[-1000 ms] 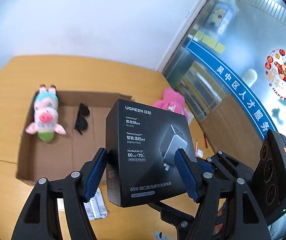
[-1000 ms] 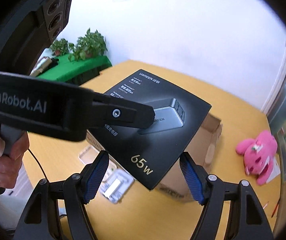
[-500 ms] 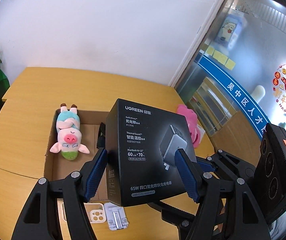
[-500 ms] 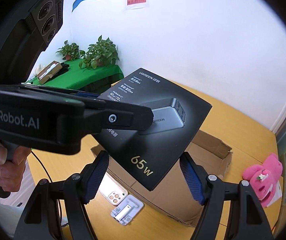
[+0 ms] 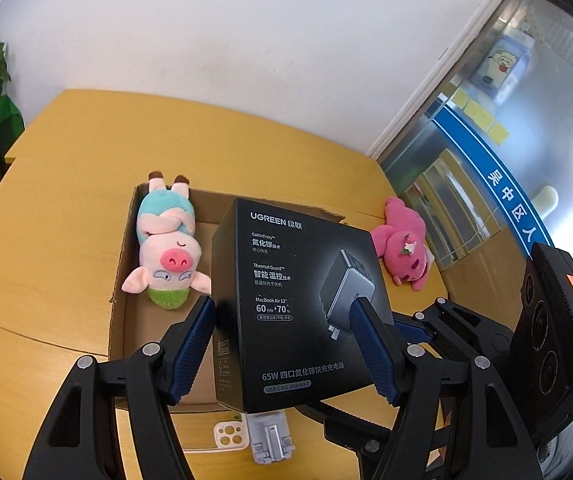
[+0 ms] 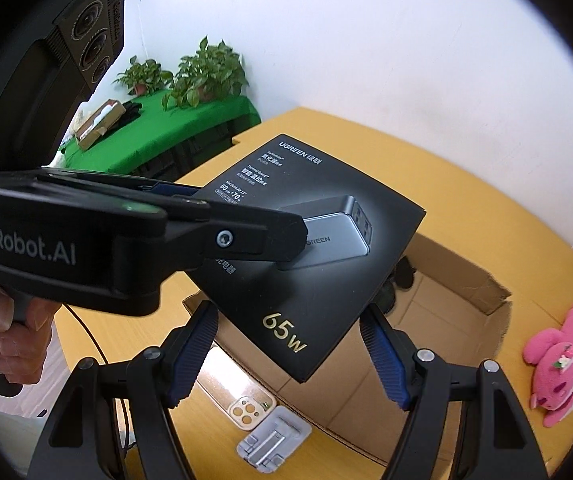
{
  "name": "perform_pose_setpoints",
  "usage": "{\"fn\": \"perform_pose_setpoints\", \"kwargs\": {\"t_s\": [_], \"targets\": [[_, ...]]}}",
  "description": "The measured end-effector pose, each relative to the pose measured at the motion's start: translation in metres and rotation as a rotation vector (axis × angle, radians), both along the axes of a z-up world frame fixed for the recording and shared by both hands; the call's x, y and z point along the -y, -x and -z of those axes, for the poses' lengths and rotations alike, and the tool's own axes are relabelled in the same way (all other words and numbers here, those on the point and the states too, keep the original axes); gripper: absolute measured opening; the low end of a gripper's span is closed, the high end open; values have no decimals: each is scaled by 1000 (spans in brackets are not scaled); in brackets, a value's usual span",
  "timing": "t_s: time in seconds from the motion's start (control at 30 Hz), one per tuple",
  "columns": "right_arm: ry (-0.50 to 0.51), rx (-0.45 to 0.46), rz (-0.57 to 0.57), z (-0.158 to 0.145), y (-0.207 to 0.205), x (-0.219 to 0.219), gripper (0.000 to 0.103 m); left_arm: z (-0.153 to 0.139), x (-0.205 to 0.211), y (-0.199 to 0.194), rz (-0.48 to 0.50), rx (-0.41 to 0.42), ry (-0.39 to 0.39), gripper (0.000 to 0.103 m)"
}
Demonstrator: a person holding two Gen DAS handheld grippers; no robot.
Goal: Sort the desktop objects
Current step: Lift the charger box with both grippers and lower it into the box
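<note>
Left wrist view first: my left tongs point(image 5: 282, 344) are pinching the black UGREEN charger carton point(image 5: 298, 300) by its two side faces, and it now hangs over the near right part of the open brown cardboard box point(image 5: 124, 264). A second ago the box sat well off to the left of the tongs with the plush pig toy point(image 5: 164, 248) far away; now the pig lies just left of the carton, inside the box. I judge the carry nearly done, with lowering and release still ahead. A white phone case point(image 5: 228, 436) and a grey plastic stand point(image 5: 268, 438) have come into sight under the tongs on the yellow worktop point(image 5: 66, 184). Further right, the pink plush toy point(image 5: 404, 248) waits outside the box.

Right wrist view: my right tongs point(image 6: 288, 358) stay spread, holding nothing, just below the carton's near corner.
</note>
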State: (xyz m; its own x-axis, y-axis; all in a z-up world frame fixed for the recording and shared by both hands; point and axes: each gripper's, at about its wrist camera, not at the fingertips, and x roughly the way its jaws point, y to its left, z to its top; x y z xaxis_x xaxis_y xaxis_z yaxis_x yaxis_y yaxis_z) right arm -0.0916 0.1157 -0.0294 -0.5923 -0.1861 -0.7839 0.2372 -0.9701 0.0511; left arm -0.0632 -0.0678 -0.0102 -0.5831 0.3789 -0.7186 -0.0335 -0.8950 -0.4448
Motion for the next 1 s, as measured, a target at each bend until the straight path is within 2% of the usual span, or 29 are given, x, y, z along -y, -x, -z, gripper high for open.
{"fn": "perform_pose_setpoints", "kwargs": {"t_s": [0.43, 0.7, 0.87, 1.0], "targets": [[74, 146, -3, 71, 49, 18, 73, 75, 38, 27, -8, 152, -3, 73], [110, 235, -6, 128, 66, 24, 73, 136, 49, 43, 16, 266, -1, 73], [150, 298, 16, 169, 70, 22, 73, 177, 46, 50, 31, 349, 22, 73], [192, 360, 8, 200, 74, 24, 73, 197, 44, 51, 31, 413, 69, 73]]}}
